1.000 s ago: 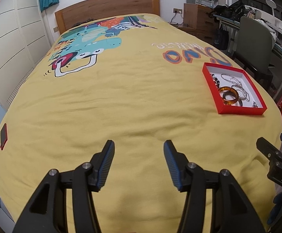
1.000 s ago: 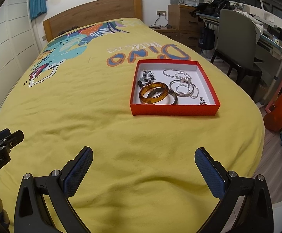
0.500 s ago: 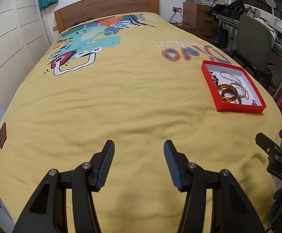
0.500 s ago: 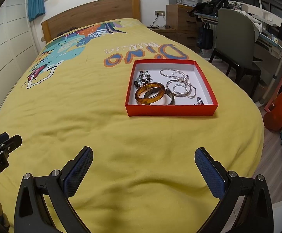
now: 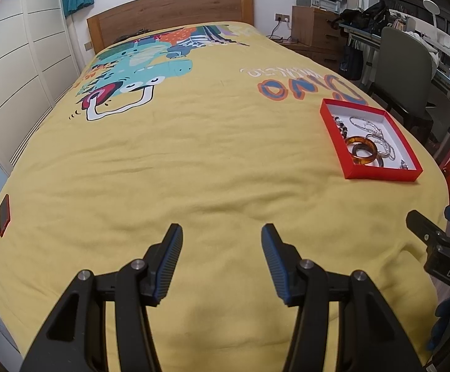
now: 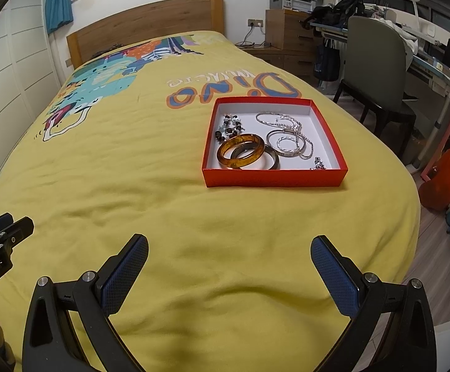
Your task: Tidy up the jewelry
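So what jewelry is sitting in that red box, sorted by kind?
In the red box:
Thick bangles: 2 (amber bangle, dark bangle)
Beaded bracelet: 1
Silver chains and hoops: tangled, count unclear
Small silver piece: 1
Total: at least 5

Box [image 6: 274,177] on bed [image 6: 132,170], at 12 o'clock from right gripper [image 6: 229,266], 2 o'clock from left gripper [image 5: 222,259]. In box: bangles [image 6: 240,150] at 7, beads [image 6: 229,125] at 10, chains [image 6: 290,136] at centre-right. Phone [image 5: 4,210] at bed's 9 o'clock edge. Chair [image 6: 377,71] at 2.
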Available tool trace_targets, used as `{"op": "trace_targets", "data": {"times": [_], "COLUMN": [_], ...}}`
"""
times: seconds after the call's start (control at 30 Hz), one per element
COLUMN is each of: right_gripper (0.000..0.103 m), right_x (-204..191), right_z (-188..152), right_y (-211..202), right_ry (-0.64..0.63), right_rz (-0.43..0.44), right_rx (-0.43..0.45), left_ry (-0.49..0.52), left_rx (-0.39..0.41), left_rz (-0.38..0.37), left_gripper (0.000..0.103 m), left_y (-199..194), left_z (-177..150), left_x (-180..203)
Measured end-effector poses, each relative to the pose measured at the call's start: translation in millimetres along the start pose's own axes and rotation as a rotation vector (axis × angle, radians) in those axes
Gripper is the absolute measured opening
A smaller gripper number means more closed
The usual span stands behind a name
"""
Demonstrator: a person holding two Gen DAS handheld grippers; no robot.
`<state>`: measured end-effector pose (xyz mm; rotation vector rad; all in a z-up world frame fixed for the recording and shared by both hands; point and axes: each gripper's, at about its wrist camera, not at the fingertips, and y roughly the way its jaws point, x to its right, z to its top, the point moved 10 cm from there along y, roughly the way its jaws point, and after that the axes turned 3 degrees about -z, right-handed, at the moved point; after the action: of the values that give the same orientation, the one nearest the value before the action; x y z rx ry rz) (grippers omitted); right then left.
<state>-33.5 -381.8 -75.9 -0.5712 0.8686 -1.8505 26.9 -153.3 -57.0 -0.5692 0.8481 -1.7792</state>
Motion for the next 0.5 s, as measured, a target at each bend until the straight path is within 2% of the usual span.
{"op": "trace_targets", "data": {"times": [0.5], "right_gripper": [0.103], "right_x": [0.2], "right_z": [0.9], "right_y": [-5.5], "right_ry": [-0.001], "right_rz": [-0.003], "right_rx": [0.016], "left_ry": [0.000], "left_rx": [0.020], "left_rz": [-0.006], "left_gripper": [0.051], "left_y": [-9.0], "left_z": [-0.5], "left_x": [-0.8]}}
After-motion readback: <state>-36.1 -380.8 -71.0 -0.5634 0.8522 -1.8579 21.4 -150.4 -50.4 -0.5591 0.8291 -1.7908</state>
